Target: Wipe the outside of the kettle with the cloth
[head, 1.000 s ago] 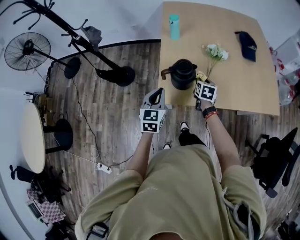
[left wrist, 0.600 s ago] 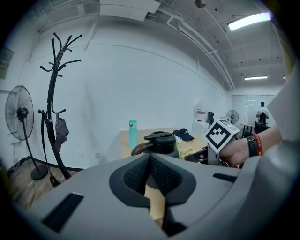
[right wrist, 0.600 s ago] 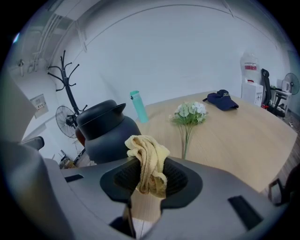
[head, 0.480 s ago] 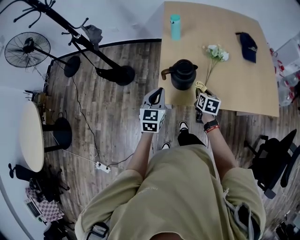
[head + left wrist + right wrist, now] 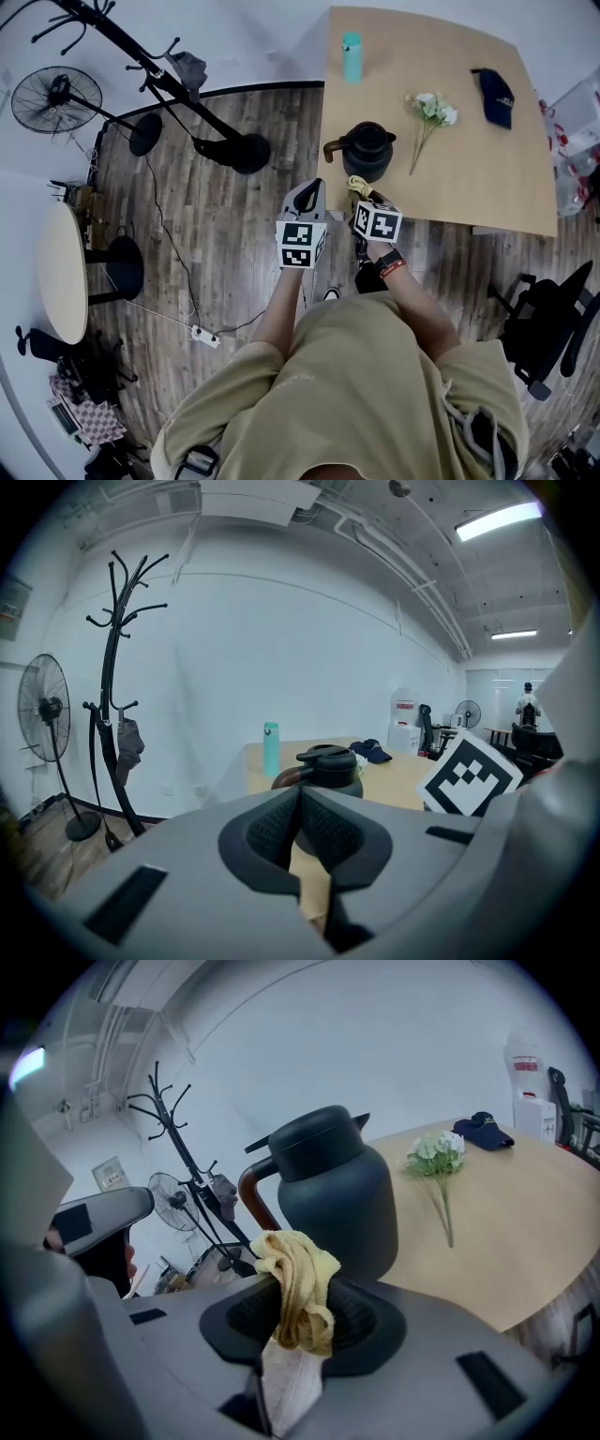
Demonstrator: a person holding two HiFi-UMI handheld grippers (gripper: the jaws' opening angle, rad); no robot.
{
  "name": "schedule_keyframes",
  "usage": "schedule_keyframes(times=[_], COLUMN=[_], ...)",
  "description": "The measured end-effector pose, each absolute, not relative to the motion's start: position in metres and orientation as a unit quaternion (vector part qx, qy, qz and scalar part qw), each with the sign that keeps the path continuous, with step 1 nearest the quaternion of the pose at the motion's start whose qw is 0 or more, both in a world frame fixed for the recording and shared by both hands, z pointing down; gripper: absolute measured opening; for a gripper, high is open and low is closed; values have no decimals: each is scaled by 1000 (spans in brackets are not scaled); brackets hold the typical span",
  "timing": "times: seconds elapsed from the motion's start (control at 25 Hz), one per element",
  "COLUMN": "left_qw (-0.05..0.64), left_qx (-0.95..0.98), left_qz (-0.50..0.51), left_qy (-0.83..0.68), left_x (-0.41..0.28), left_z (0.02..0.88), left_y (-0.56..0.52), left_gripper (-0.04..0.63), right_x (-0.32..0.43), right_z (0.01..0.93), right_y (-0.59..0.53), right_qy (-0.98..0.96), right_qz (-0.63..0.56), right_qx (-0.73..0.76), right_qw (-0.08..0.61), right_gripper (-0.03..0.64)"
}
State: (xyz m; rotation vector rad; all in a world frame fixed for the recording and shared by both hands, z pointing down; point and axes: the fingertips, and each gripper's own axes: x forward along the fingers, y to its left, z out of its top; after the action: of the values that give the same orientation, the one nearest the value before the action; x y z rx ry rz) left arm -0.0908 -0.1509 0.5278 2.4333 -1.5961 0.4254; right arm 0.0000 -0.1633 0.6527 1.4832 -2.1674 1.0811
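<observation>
A dark kettle [image 5: 367, 151] with a brown handle stands near the front left edge of the wooden table [image 5: 487, 178]. It also shows in the right gripper view as the kettle [image 5: 330, 1199] and in the left gripper view as the kettle [image 5: 326, 766]. My right gripper [image 5: 361, 194] is shut on a yellow cloth [image 5: 295, 1283], held just in front of the kettle's near side. In the head view the cloth [image 5: 356, 184] sticks out toward the kettle. My left gripper [image 5: 311, 199] hangs left of the table edge over the floor, shut and empty.
On the table lie white flowers [image 5: 430, 111], a teal bottle [image 5: 350, 54] and a dark cap [image 5: 494, 91]. A coat rack [image 5: 178, 89] and a fan [image 5: 54, 98] stand on the floor at left. A round side table [image 5: 62, 274] is far left, an office chair [image 5: 553, 319] at right.
My right gripper with the cloth has swung left, from the kettle's right side to its near front side. The left gripper has barely moved.
</observation>
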Motion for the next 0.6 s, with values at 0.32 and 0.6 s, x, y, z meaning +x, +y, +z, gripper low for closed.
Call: schedule_keyframes(times=[0.32,0.6], left_qw=[96,100], left_qx=[816,812], left_qz=[145,150], left_qy=[-552,-555], left_x=[-108,-119], left_z=[522,526], left_y=[-148,-141], left_gripper=[21,21], right_x=[-40,-51], right_z=[658,669], right_y=[-188,-207], right_qy=[-745,-714], right_qz=[378,396], right_qx=[528,557], right_qw=[154,155], right_gripper=[137,137])
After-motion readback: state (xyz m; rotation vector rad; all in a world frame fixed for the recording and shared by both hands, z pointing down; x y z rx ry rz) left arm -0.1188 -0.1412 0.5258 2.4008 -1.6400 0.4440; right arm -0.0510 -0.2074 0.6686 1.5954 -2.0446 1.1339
